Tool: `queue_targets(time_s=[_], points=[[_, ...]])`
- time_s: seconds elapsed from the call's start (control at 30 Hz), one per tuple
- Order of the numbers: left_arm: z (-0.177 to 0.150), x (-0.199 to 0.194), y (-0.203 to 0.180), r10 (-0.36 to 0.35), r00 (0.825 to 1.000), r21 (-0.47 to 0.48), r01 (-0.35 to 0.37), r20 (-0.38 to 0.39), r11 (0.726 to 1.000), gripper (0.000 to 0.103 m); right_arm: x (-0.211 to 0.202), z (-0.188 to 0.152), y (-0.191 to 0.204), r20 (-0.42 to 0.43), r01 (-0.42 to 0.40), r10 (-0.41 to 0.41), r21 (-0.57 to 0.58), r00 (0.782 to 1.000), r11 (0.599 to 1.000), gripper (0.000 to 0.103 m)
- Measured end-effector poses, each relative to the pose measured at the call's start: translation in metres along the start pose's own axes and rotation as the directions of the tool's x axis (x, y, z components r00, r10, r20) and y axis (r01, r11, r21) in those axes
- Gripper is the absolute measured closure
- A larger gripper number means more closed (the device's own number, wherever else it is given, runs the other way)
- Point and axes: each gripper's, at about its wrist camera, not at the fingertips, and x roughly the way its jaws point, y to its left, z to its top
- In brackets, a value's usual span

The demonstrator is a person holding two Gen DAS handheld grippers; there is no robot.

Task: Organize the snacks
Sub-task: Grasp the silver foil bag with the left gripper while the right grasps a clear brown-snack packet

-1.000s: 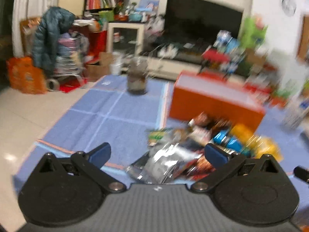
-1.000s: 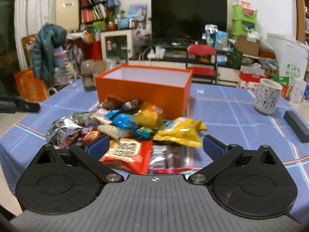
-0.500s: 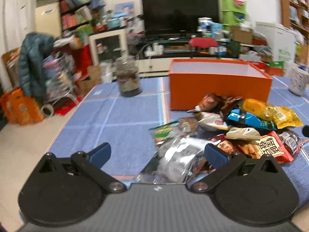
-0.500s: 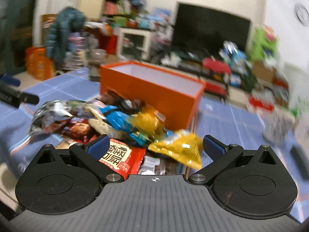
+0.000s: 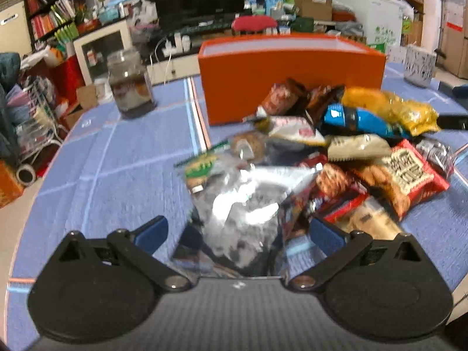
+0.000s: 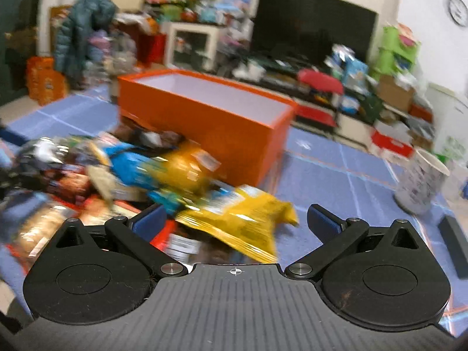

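Nearest the wide-open left gripper [image 5: 238, 232] lies a crinkled silver foil packet [image 5: 245, 204] — light, soft, likely slippery; pinch a flat edge. The right gripper [image 6: 235, 219], jaws also apart, frames a yellow crisp bag [image 6: 242, 219] — fragile contents. Beyond the pile stands the open orange box [image 6: 204, 117].

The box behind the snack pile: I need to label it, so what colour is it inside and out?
Orange box outside, white inside; clearest in the right wrist view.

Open tongs [image 5: 237, 231] over silver packet [image 5: 245, 204] (blurred)
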Motion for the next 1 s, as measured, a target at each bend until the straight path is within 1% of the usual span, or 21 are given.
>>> queue_targets(time_s=[0.03,0.1,0.13,0.17,0.2,0.23,0.3,0.33,0.37,0.4,0.47,0.5,0.57,0.63,0.77,0.87,0.93,0.97,1.0], points=[[-0.001,-0.001,-0.002,-0.011,1.0,-0.006,0.011,-0.007,1.0,0.0,0.0,0.0,-0.006,-0.02,0.019,-0.018,0.056,1.0,0.998,0.008],[-0.001,-0.003,-0.005,-0.031,0.999,-0.023,0.031,-0.01,0.999,0.0,-0.003,-0.003,-0.014,-0.049,0.035,-0.027,0.172,0.998,0.984,0.008],[0.0,-0.005,-0.006,-0.044,0.999,-0.04,0.043,-0.018,0.998,0.0,-0.005,-0.006,-0.016,-0.061,0.033,-0.019,0.232,0.998,0.972,0.008],[0.0,-0.008,-0.007,-0.061,0.998,-0.064,0.059,-0.023,0.996,0.0,-0.005,-0.009,-0.015,-0.075,0.01,0.01,0.268,0.997,0.963,0.008],[0.0,-0.012,-0.007,-0.089,0.996,-0.098,0.086,-0.023,0.991,0.001,-0.005,-0.012,-0.013,-0.083,-0.021,0.045,0.272,0.996,0.962,0.01],[0.0,-0.014,-0.007,-0.114,0.993,-0.122,0.111,-0.02,0.986,0.001,-0.005,-0.013,-0.009,-0.085,-0.039,0.063,0.256,0.994,0.966,0.011],[-0.002,-0.019,-0.009,-0.154,0.988,-0.147,0.15,-0.023,0.978,0.001,-0.007,-0.013,0.001,-0.072,-0.037,0.051,0.18,0.996,0.983,0.012],[-0.002,-0.022,-0.012,-0.155,0.988,-0.145,0.15,-0.024,0.978,0.001,-0.007,-0.012,0.006,-0.059,-0.031,0.039,0.139,0.998,0.99,0.014],[-0.003,-0.024,-0.014,-0.141,0.99,-0.133,0.137,-0.021,0.982,0.001,-0.008,-0.011,0.01,-0.046,-0.033,0.039,0.108,0.998,0.994,0.016],[-0.003,-0.025,-0.015,-0.122,0.992,-0.117,0.12,-0.016,0.986,0.001,-0.01,-0.011,0.012,-0.044,-0.049,0.053,0.103,0.998,0.993,0.017],[-0.003,-0.026,-0.016,-0.08,0.997,-0.106,0.079,-0.005,0.991,0.001,-0.007,-0.012,0.016,-0.058,-0.091,0.098,0.109,0.993,0.99,0.026],[-0.002,-0.025,-0.016,-0.067,0.998,-0.115,0.067,0.0,0.991,0.001,-0.004,-0.012,0.019,-0.07,-0.095,0.103,0.104,0.992,0.99,0.027],[-0.002,-0.023,-0.012,-0.062,0.998,-0.148,0.062,0.005,0.987,0.001,-0.001,-0.015,0.022,-0.088,-0.077,0.085,0.089,0.992,0.993,0.029],[-0.002,-0.023,-0.011,-0.061,0.998,-0.17,0.063,0.018,0.984,0.001,0.001,-0.016,0.019,-0.093,-0.073,0.083,0.106,0.992,0.992,0.029],[-0.004,-0.022,-0.014,-0.039,0.999,-0.137,0.039,0.003,0.99,0.001,0.013,-0.019,0.014,-0.127,-0.09,0.111,0.161,0.986,0.983,0.04],[-0.004,-0.026,-0.012,-0.061,0.998,-0.143,0.063,0.017,0.988,0.001,0.02,-0.022,0.013,-0.152,-0.115,0.146,0.194,0.978,0.974,0.04],[-0.004,-0.025,-0.011,-0.059,0.998,-0.161,0.062,0.024,0.985,0.003,0.023,-0.022,0.014,-0.155,-0.112,0.142,0.186,0.978,0.976,0.04],[-0.004,-0.024,-0.01,-0.053,0.998,-0.172,0.057,0.025,0.983,0.005,0.026,-0.021,0.015,-0.158,-0.111,0.141,0.187,0.977,0.976,0.042],[-0.003,-0.022,-0.008,-0.052,0.998,-0.186,0.056,0.023,0.981,0.008,0.027,-0.021,0.014,-0.161,-0.113,0.144,0.189,0.976,0.975,0.044]])
